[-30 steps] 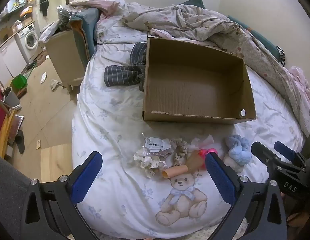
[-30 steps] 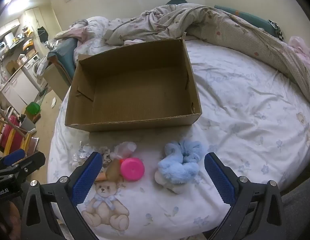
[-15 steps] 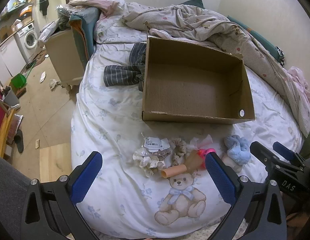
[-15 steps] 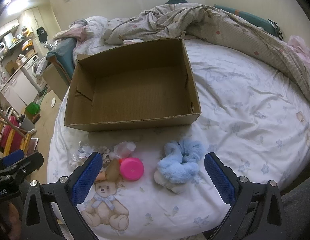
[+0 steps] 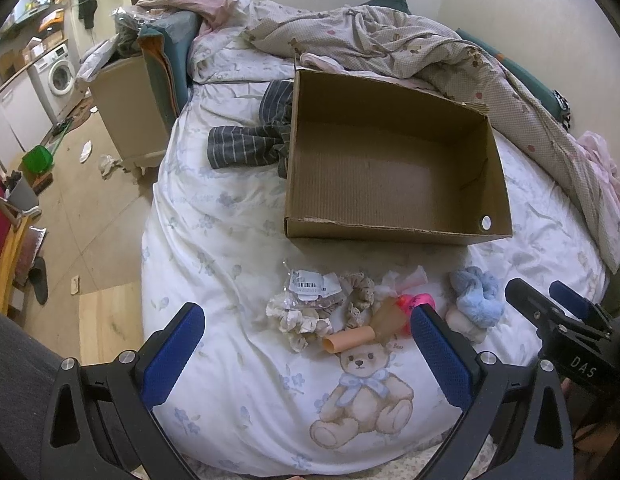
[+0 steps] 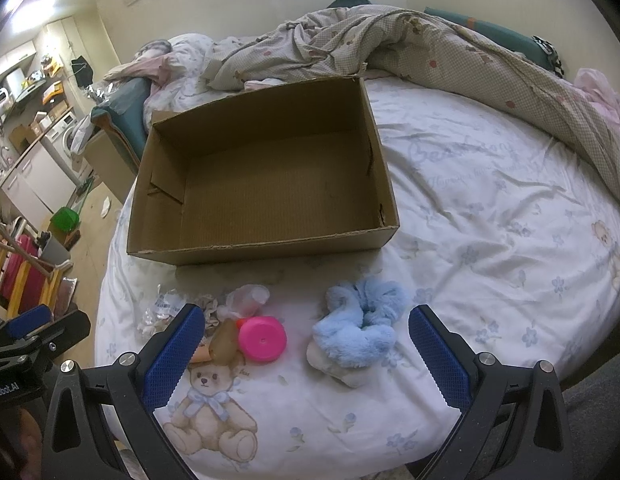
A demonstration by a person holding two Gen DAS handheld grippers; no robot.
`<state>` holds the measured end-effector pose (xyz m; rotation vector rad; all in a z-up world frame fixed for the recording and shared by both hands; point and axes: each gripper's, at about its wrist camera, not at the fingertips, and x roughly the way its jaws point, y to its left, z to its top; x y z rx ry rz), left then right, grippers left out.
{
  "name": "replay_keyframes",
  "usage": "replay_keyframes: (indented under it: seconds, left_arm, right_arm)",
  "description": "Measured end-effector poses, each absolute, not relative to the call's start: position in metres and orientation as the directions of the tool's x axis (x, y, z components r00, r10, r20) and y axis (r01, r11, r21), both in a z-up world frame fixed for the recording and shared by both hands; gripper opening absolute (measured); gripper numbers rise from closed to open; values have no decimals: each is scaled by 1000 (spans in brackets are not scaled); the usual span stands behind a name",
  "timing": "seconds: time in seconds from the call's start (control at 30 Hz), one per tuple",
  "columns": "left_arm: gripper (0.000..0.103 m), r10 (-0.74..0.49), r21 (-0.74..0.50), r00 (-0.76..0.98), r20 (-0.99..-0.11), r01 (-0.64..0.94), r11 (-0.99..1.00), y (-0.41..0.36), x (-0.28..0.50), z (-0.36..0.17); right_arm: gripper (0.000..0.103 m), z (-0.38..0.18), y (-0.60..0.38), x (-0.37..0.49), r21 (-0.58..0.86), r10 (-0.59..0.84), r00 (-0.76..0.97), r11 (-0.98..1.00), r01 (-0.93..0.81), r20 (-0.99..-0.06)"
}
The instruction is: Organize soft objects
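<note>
An empty cardboard box (image 5: 394,200) (image 6: 266,184) lies open on the bed. In front of it sits a row of small items: bagged cream scrunchies (image 5: 306,304) (image 6: 166,308), a pink round object (image 6: 263,339) (image 5: 416,302) and a fluffy blue scrunchie (image 6: 360,322) (image 5: 476,294) on a pale soft piece (image 6: 342,368). My left gripper (image 5: 308,354) is open, held near the bed's front edge before the bagged scrunchies. My right gripper (image 6: 306,354) is open too, hovering before the pink object and blue scrunchie. Nothing is between either pair of fingers.
A crumpled quilt (image 5: 410,48) (image 6: 430,52) is heaped behind the box. Striped dark clothing (image 5: 250,140) lies left of the box. A second carton (image 5: 130,108) stands beside the bed on the floor. The sheet right of the box (image 6: 490,200) is bare.
Both views have shifted very slightly; the box and the small items lie where they were. Both grippers stay open.
</note>
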<state>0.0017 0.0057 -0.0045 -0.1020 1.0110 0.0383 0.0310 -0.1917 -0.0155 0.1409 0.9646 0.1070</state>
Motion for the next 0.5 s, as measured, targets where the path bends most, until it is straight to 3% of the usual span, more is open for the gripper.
replay_keyframes:
  seconds: [0.5]
  left_arm:
    - [103,-14,-71,526,-851,-87,994,8,2,-7]
  right_arm:
    - [103,-15,-191,31,168,155,565,985,-29,-811]
